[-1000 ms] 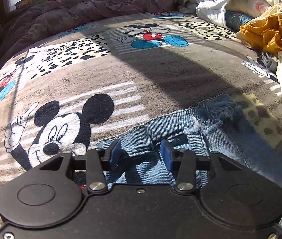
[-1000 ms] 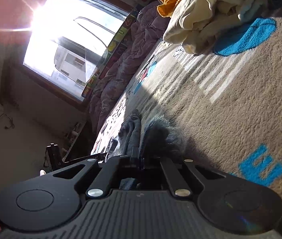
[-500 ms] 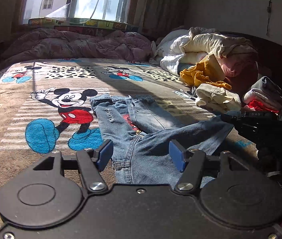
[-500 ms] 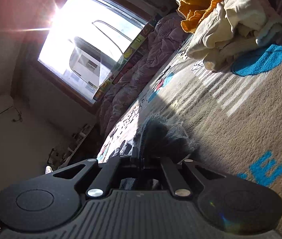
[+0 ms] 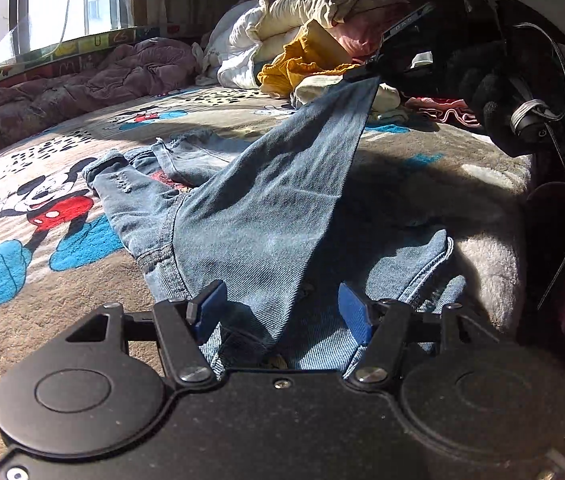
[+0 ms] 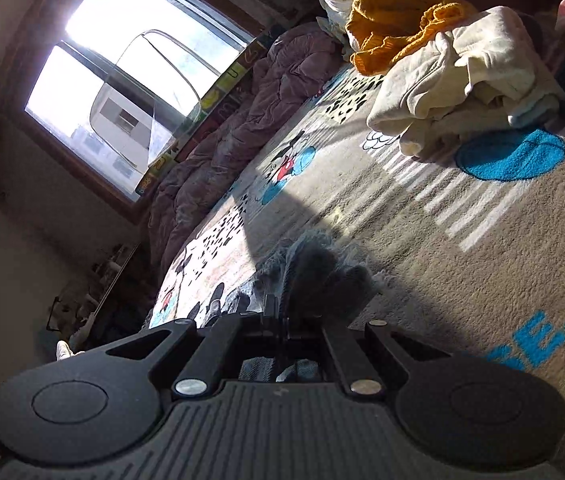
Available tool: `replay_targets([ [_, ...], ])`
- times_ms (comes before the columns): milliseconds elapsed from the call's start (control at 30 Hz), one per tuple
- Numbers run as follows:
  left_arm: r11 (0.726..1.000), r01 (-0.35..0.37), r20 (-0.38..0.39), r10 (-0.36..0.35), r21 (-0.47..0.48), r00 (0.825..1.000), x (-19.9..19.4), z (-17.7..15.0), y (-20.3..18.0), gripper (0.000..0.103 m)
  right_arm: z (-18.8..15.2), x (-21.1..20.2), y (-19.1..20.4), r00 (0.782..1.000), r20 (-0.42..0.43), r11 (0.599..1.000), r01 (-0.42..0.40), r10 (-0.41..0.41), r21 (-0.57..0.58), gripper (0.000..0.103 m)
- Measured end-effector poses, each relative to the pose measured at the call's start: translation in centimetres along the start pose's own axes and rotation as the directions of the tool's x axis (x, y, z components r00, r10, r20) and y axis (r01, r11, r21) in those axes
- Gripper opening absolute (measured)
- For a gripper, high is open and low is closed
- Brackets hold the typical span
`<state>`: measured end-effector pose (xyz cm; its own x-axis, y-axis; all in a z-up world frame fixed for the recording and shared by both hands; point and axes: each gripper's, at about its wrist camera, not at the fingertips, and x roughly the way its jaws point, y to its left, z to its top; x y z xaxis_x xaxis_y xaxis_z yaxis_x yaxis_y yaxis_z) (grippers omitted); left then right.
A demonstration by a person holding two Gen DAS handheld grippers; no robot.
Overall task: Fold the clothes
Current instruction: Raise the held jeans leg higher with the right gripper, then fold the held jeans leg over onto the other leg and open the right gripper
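Blue jeans (image 5: 250, 208) lie on the cartoon-mouse blanket (image 5: 42, 208). One leg is pulled up in a taut strip toward the upper right. There my right gripper (image 5: 366, 74) is shut on its end, held by a black-gloved hand (image 5: 494, 96). In the right wrist view that gripper (image 6: 282, 320) pinches the frayed hem (image 6: 314, 264) above the blanket. My left gripper (image 5: 282, 308) hovers low over the near end of the jeans. Its blue pads (image 5: 210, 304) stand apart, denim lies between them, and they do not press on it.
A heap of white, cream and mustard-yellow clothes (image 5: 306, 52) sits at the bed's far right, with red garments (image 5: 442, 110) beside it. A crumpled purple duvet (image 5: 82, 76) lies under the window (image 5: 42, 0). The bed's edge (image 5: 498, 264) drops off at the right.
My left gripper pulled back from the far frayed end to the near end of the jeans, its jaws spreading wider. My right gripper rose, lifting the leg end off the blanket.
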<state>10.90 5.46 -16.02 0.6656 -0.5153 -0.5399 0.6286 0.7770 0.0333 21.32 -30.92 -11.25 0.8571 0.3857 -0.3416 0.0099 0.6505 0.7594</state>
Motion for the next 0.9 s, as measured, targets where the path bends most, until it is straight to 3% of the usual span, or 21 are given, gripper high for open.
replay_targets([
  [133, 0.999, 0.023, 0.004, -0.022, -0.030, 1.000, 0.1, -0.4, 0.4, 0.061, 1.1, 1.4, 4.1, 0.999, -0.003, 0.996, 0.041, -0.042, -0.080, 0.004],
  [200, 0.994, 0.063, 0.009, -0.062, -0.093, 0.998, -0.2, -0.3, 1.2, 0.061, 1.6, 2.3, 6.2, 0.998, -0.004, 0.991, 0.056, -0.057, -0.125, 0.004],
  [433, 0.973, 0.155, 0.007, -0.156, -0.169, 0.988, -0.5, -0.4, 1.5, 0.062, 2.3, 6.7, 12.5, 0.994, -0.017, 0.964, 0.102, -0.110, -0.247, 0.004],
  [700, 0.927, 0.249, 0.036, -0.249, -0.280, 0.968, -1.0, -0.6, 3.3, 0.064, 0.8, 12.3, 19.4, 0.982, -0.061, 0.909, 0.142, -0.180, -0.392, 0.004],
  [900, 0.880, 0.298, 0.058, -0.298, -0.370, 0.953, -0.9, -0.6, 4.7, 0.064, -0.8, 17.3, 21.6, 0.963, -0.105, 0.857, 0.168, -0.249, -0.487, 0.004],
])
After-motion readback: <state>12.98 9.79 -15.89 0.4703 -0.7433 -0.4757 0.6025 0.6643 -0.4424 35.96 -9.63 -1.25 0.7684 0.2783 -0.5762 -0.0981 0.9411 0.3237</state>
